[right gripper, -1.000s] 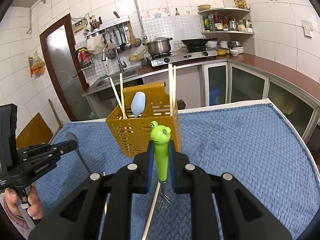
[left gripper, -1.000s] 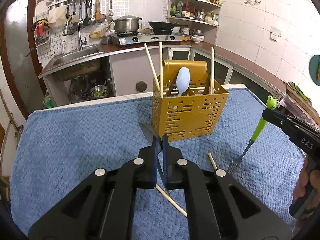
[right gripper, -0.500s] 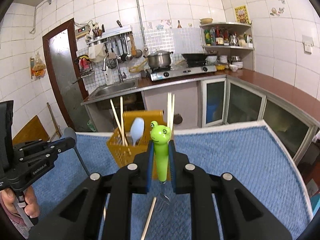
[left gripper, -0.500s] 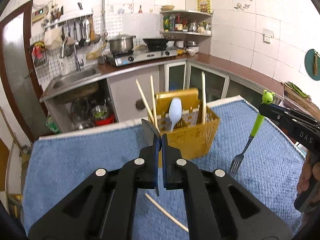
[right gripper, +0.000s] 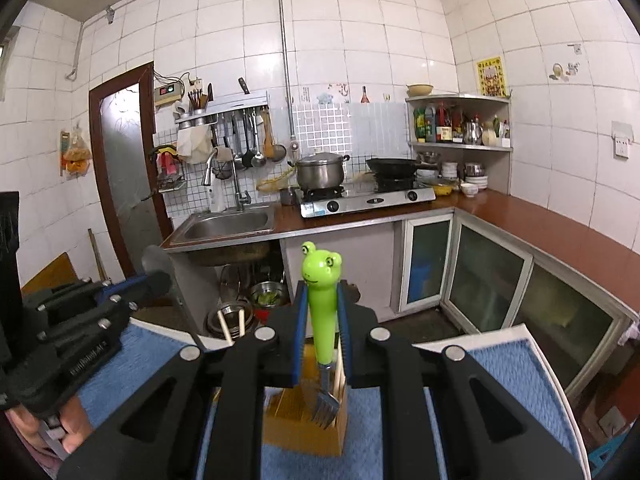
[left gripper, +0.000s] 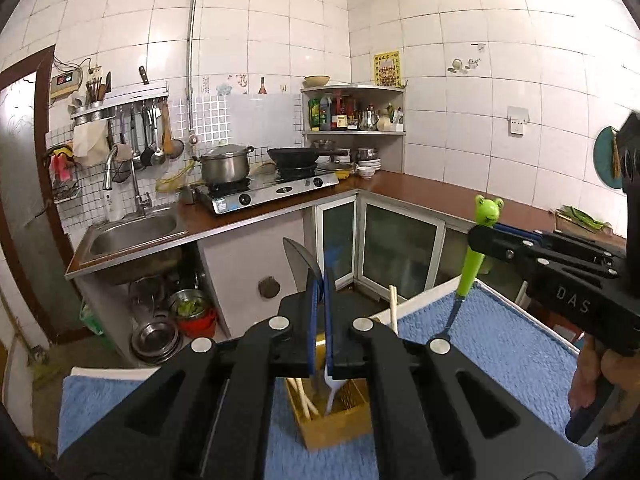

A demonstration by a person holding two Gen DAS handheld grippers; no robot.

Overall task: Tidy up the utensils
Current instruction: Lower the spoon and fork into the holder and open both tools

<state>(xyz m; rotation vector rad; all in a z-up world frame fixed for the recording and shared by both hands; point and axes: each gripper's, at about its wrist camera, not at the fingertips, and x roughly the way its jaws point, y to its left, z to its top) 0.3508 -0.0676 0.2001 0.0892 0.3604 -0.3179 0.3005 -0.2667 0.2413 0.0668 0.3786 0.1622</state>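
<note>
Blue mat; tongs hide caddy, probably gripping knife.

- White tiled walls all round, with a pipe running straight down the back one.
- Brown countertop wraps the corner, glass-front cabinets underneath.
- Steel sink on the left, utensil rail hanging above it.
- Gas stove holds a lidded pot and a black wok.
- Corner shelf is crammed with bottles.
- Brown-framed door at far left.
- Metal bowls are piled on the floor under the sink.
</note>
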